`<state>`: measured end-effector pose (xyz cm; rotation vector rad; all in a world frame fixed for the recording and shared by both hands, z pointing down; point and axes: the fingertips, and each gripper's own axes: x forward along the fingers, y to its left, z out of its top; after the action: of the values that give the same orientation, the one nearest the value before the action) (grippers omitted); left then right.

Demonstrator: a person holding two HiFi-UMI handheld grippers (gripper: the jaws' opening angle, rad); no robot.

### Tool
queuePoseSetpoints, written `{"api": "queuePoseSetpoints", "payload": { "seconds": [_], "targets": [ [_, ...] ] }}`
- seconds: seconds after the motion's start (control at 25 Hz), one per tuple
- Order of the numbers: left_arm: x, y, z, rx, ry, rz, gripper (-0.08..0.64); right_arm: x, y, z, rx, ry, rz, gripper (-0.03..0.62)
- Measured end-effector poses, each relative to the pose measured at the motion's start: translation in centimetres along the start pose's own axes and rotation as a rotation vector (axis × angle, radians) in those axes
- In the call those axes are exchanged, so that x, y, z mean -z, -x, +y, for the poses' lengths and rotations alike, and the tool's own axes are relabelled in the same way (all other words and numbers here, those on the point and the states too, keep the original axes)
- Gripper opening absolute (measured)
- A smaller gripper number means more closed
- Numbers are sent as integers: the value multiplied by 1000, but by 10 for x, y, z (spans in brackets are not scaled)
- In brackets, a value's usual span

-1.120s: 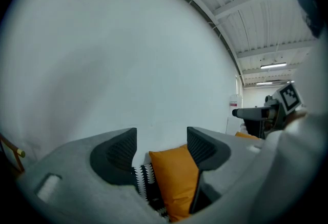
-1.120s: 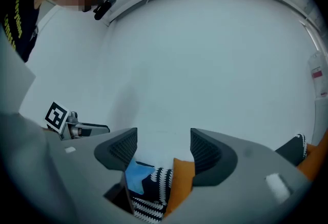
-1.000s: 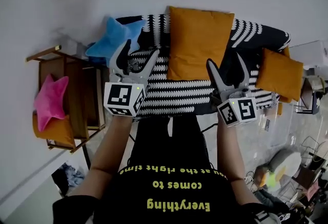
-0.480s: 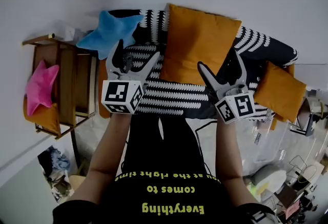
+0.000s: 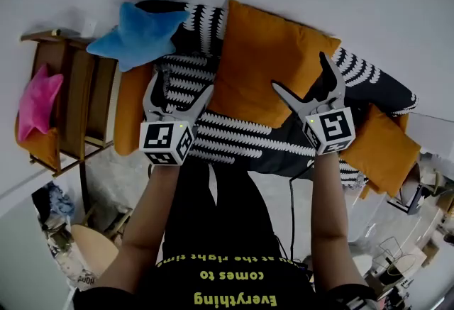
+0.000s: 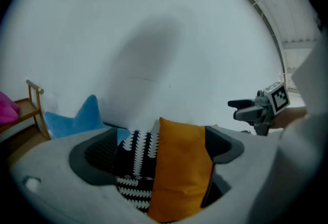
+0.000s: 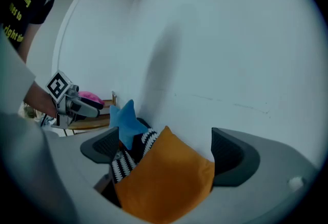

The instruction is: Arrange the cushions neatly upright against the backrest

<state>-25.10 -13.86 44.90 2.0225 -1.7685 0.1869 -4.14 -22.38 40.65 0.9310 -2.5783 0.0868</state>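
A large orange cushion point(image 5: 269, 64) leans against the backrest of the black-and-white patterned sofa point(image 5: 241, 135). A blue star cushion point(image 5: 138, 35) sits at the sofa's left end, with an orange cushion point(image 5: 131, 110) below it. Another orange cushion point(image 5: 379, 149) lies at the right end. My left gripper point(image 5: 183, 85) hovers over the seat, its jaws opening. My right gripper point(image 5: 301, 74) is at the large cushion's lower right edge, jaws also opening. In both gripper views the large cushion point(image 6: 179, 166) point(image 7: 164, 182) shows through the gap, and no pad presses on it.
A wooden shelf point(image 5: 78, 103) stands left of the sofa with a pink star cushion point(image 5: 39, 99) and an orange one point(image 5: 39, 149) on it. A white wall runs behind the sofa. Clutter lies on the floor at the lower right point(image 5: 397, 259).
Both grippers have moved forward over the sofa toward the large orange cushion, and their jaws have spread wider. The view has swung, so the sofa now sits slanted.
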Motion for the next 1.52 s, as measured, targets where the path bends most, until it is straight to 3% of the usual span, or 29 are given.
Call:
{"api": "queuePoseSetpoints", "payload": {
  "seconds": [0.28,0.44,0.6,0.92,1.08,1.36,1.52],
  "targets": [
    [83,-23,4,-75,69,105,540,41,-48,-30,-69,106,101,553],
    [142,-40,-12,-27,115,150,541,61,-68,-42,-101,209,165,554],
    [210,-52,-27,-16,133,257,554,81,-82,-46,-133,323,223,555],
    [348,-77,-31,-72,237,454,575,105,-109,-50,-181,417,249,555],
    [378,-104,-22,-72,332,439,606,126,-128,-48,-179,442,291,554],
    [404,-138,-25,-31,296,496,606,150,-141,-46,-121,484,279,510],
    [409,-149,-28,54,279,566,570,157,-140,-43,-111,494,294,446]
  ]
}}
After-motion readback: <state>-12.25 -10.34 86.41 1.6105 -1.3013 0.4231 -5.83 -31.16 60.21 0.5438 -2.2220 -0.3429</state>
